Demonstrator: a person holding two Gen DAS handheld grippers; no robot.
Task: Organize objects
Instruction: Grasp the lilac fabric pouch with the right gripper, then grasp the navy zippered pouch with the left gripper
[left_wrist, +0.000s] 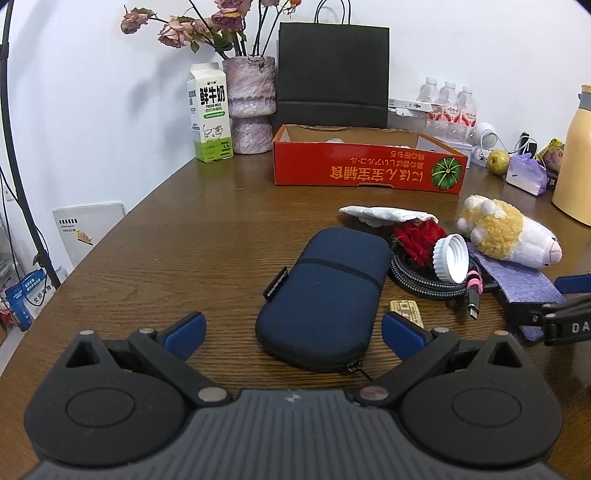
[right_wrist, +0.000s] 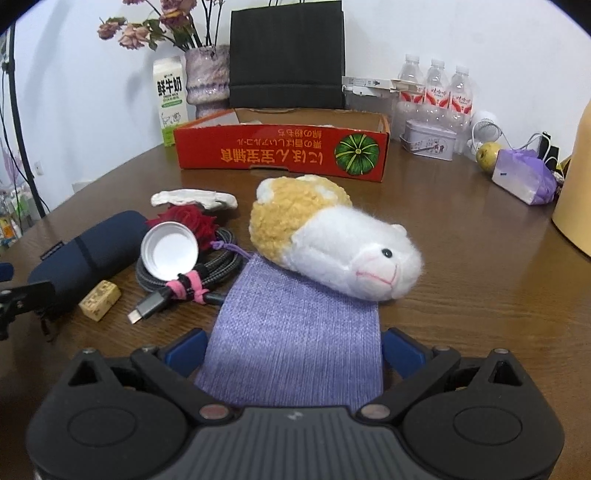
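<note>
Both grippers spread: left gripper (left_wrist: 293, 332) astride pouch (left_wrist: 325, 295), right gripper (right_wrist: 293, 350) astride cloth (right_wrist: 295, 332).

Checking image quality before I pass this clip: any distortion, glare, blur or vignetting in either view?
Left wrist view: strong fisheye bends the brown wooden table edge; dark vignette in the top corners; the navy zippered fabric pouch is sharp. Right wrist view: same curvature; soft glare on the table right of the white and yellow plush hamster; no motion blur.
</note>
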